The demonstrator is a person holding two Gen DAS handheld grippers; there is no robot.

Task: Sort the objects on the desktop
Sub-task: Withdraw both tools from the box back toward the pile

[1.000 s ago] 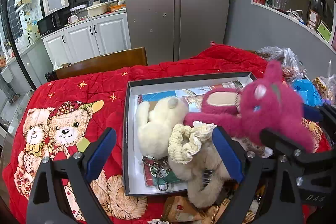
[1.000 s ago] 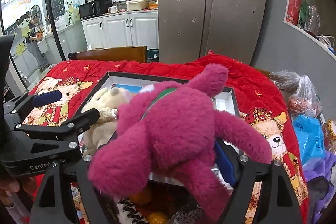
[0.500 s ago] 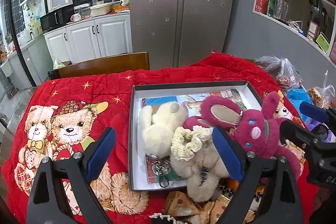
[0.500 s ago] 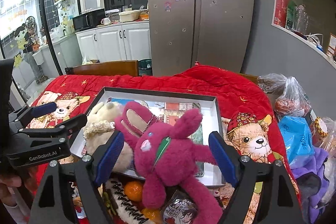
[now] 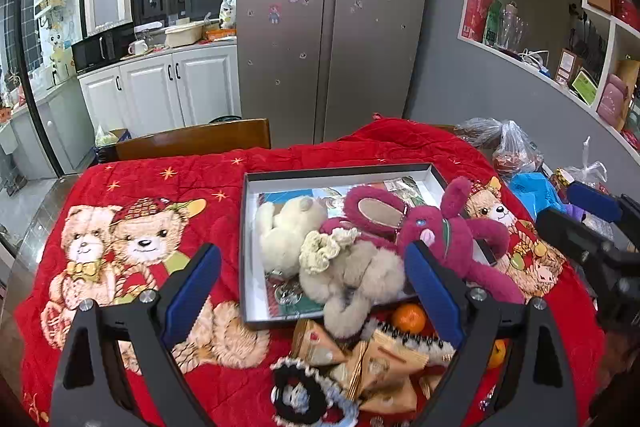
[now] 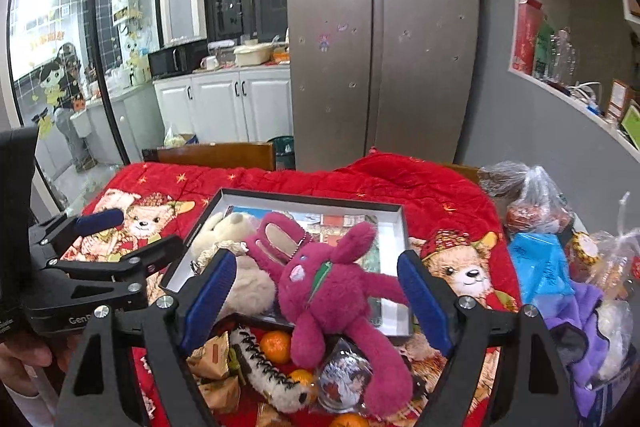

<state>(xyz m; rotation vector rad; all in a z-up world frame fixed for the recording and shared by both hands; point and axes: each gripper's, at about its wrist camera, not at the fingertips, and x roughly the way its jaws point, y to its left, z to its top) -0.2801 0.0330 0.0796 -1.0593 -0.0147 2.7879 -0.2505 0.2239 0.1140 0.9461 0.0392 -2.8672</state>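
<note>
A magenta plush rabbit (image 6: 332, 291) lies half over the near right rim of a shallow black-edged box (image 6: 312, 201), its legs hanging out over the pile in front; it also shows in the left wrist view (image 5: 452, 239). In the box lie a cream plush (image 5: 284, 231), a beige fluffy plush (image 5: 352, 279) and a cream scrunchie (image 5: 328, 247). My right gripper (image 6: 318, 297) is open, empty, with the rabbit between its fingers but apart from them. My left gripper (image 5: 316, 291) is open and empty, above the box's near edge.
In front of the box lies a pile: tangerines (image 6: 274, 347), snack packets (image 5: 380, 367), a black-white claw clip (image 6: 264, 367), a black and blue scrunchie (image 5: 304, 395). Plastic bags (image 6: 532, 203) and a blue packet (image 6: 540, 267) crowd the right. A red bear quilt (image 5: 160, 195) covers the table; a wooden chair (image 5: 196, 141) stands behind.
The right gripper opened and let go of the magenta rabbit, which now rests on the box's rim. Both grippers pulled back and up from the box.
</note>
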